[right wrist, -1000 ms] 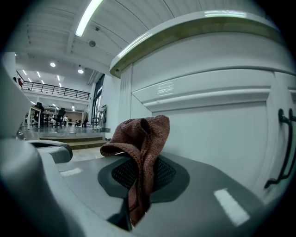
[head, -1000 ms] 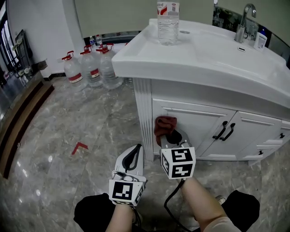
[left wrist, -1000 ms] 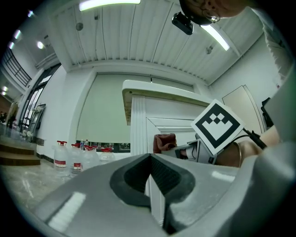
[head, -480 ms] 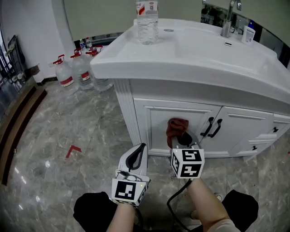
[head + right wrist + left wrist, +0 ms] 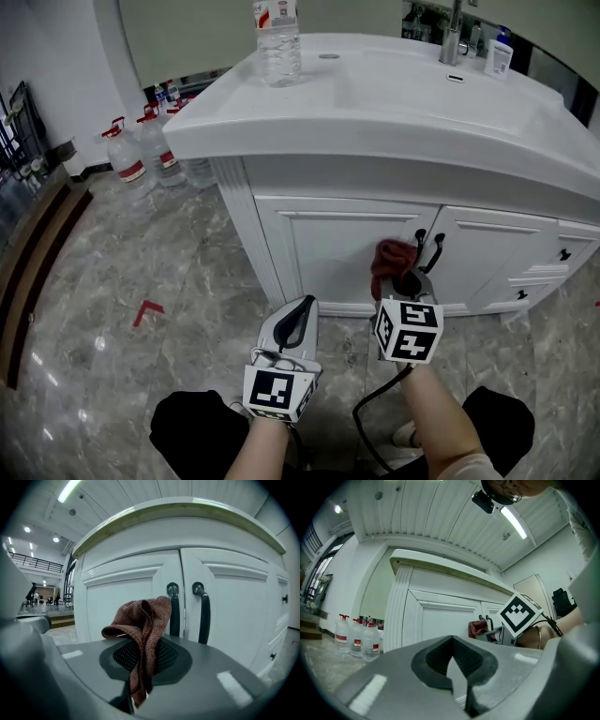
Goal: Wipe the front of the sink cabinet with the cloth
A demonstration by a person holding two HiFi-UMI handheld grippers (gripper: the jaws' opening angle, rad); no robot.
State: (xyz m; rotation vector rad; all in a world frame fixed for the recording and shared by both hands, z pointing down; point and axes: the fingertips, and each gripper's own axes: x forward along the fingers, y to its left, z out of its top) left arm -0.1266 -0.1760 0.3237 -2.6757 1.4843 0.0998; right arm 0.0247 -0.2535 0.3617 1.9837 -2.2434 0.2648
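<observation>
My right gripper [image 5: 403, 281] is shut on a reddish-brown cloth [image 5: 392, 258], which is bunched against the left door of the white sink cabinet [image 5: 323, 253], right beside the two black door handles [image 5: 427, 251]. In the right gripper view the cloth [image 5: 143, 625] sticks up from the shut jaws in front of the handles [image 5: 174, 611]. My left gripper [image 5: 293, 323] is shut and empty, held low over the floor, short of the cabinet. From the left gripper view I see the cloth [image 5: 477, 628] and the cabinet door [image 5: 440, 625].
A clear water bottle [image 5: 277, 42] stands on the white countertop [image 5: 422, 103], with a tap [image 5: 452, 37] and a small bottle [image 5: 497, 56] further back. Several large water jugs [image 5: 141, 155] sit on the marble floor at the left. A red corner mark [image 5: 145, 311] lies on the floor.
The right gripper has slid the cloth to the right across the left door, from near the cabinet's fluted corner to beside the handles. The left gripper drifted along with it.
</observation>
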